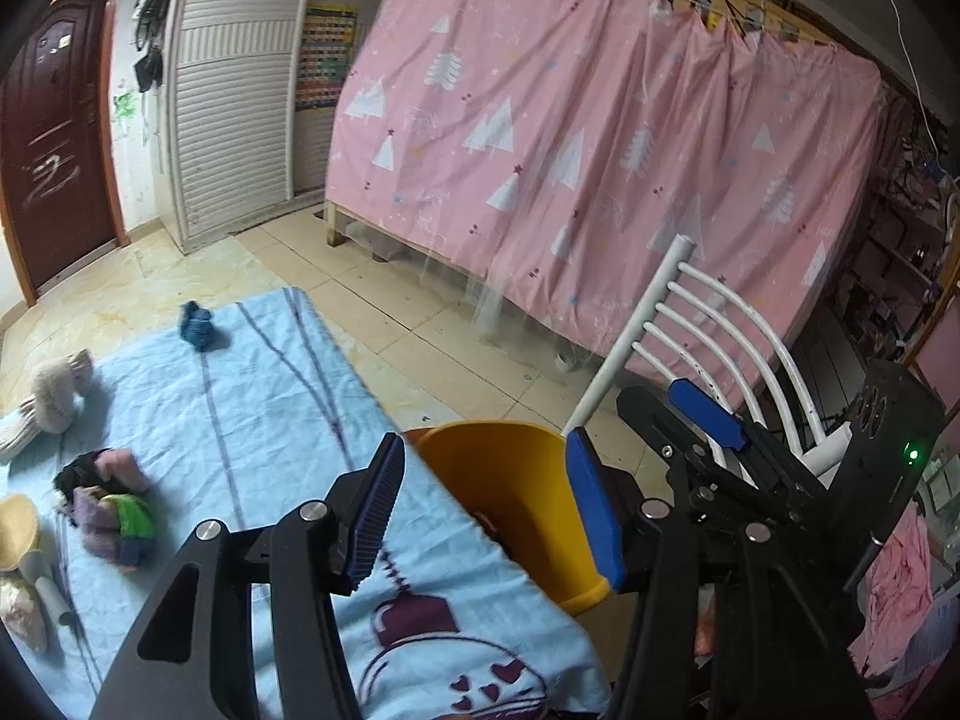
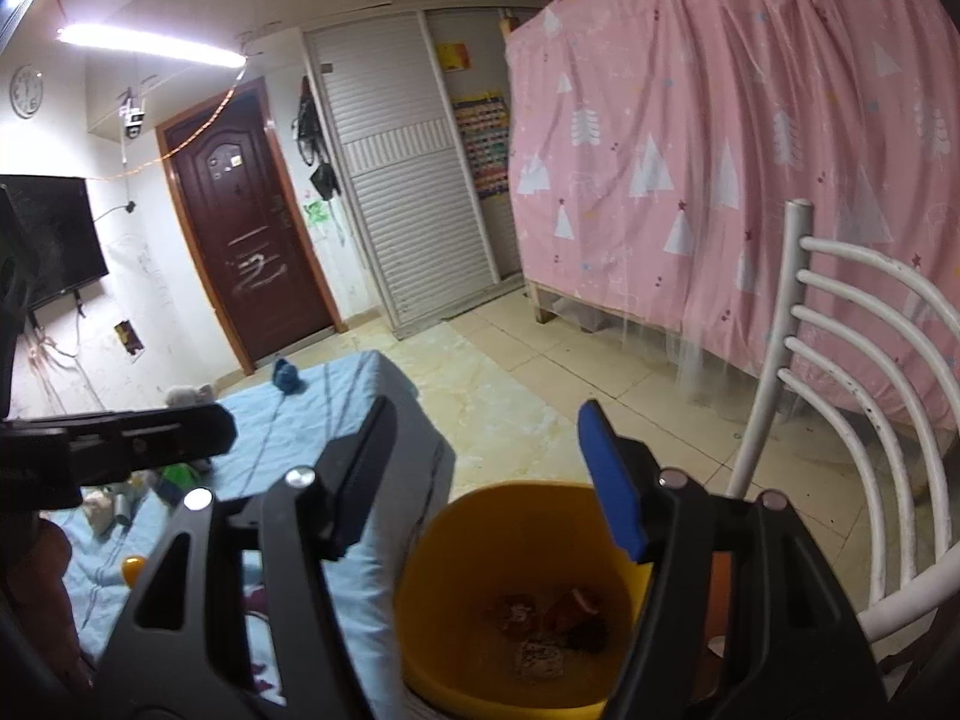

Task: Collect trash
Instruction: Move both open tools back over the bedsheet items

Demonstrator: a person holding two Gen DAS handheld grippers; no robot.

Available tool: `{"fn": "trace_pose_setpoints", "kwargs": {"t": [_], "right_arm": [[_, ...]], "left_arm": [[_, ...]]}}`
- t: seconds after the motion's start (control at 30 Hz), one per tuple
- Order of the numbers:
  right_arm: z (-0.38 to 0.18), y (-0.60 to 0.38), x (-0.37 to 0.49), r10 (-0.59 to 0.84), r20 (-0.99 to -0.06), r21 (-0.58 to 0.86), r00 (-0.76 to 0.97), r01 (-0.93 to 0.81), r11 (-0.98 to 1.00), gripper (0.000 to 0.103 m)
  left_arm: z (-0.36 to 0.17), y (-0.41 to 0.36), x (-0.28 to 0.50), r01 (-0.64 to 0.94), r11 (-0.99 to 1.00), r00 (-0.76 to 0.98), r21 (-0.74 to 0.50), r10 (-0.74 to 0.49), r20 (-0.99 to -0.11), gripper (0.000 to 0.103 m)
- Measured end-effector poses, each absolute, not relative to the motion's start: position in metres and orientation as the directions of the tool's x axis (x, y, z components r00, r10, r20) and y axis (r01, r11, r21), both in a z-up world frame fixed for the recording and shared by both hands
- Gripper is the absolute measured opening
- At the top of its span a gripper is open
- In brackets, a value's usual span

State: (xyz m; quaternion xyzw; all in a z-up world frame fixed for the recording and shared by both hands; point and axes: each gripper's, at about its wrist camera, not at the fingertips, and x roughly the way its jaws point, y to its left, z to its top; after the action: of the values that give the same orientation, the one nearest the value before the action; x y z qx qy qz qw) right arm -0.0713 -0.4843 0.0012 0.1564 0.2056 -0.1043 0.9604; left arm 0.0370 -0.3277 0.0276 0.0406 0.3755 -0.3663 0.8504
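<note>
Both grippers hang over a yellow bin (image 2: pixel 420 618) that stands on the tiled floor, just beside the right edge of a table draped in a light-blue cloth (image 1: pixel 258 420). The left gripper (image 1: pixel 486 516) stands half open with nothing between its blue pads, one finger over the cloth's edge and the other over the bin's rim. The right gripper (image 2: pixel 498 474) is likewise parted and empty, its jaws having just eased a little wider, and it looks straight down into the bin. Scraps of trash (image 2: pixel 552 630) lie on the bin's bottom: a few dark reddish lumps and a pale square piece.

More clutter waits on the cloth. A crumpled purple-and-green bundle (image 1: pixel 114 504) sits near the left edge, with a pale yellow piece (image 1: pixel 15 531) and a white tube (image 1: pixel 48 591) beside it at the very edge. A fluffy white item (image 1: pixel 54 387) lies farther back on that side, and a small blue wad (image 1: pixel 197 327) rests near the far edge.

A white chair (image 2: pixel 840 420) stands just right of the bin. Behind it a pink curtain (image 1: pixel 600 150) printed with white trees covers a wooden bed frame, and a dark door (image 2: pixel 246 228) closes the far wall.
</note>
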Motion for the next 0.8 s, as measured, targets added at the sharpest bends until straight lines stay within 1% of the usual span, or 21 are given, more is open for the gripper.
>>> {"fn": "trace_pose_setpoints", "kwargs": {"t": [0.27, 0.5, 0.57, 0.67, 0.8], "right_arm": [[0.007, -0.441, -0.051, -0.052, -0.433, 0.231, 0.9, 0.166, 0.959, 0.064], [0.014, -0.396, -0.03, 0.025, -0.441, 0.199, 0.897, 0.071, 0.977, 0.064], [0.015, -0.382, -0.024, 0.049, -0.445, 0.187, 0.894, 0.04, 0.982, 0.066], [0.017, -0.358, -0.013, 0.084, -0.451, 0.169, 0.889, -0.007, 0.986, 0.07], [0.017, -0.331, 0.0, 0.124, -0.468, 0.149, 0.875, -0.06, 0.987, 0.071]], "left_arm": [[0.039, -0.278, 0.039, 0.589, 0.782, 0.52, -0.204, -0.559, -0.646, 0.048], [0.042, -0.218, 0.05, 0.49, 0.851, 0.593, -0.192, -0.486, -0.642, 0.048], [0.042, -0.202, 0.054, 0.463, 0.864, 0.603, -0.197, -0.47, -0.644, 0.048], [0.04, -0.177, 0.061, 0.416, 0.887, 0.622, -0.203, -0.44, -0.648, 0.048], [0.038, -0.151, 0.068, 0.375, 0.903, 0.638, -0.21, -0.415, -0.648, 0.048]]}}
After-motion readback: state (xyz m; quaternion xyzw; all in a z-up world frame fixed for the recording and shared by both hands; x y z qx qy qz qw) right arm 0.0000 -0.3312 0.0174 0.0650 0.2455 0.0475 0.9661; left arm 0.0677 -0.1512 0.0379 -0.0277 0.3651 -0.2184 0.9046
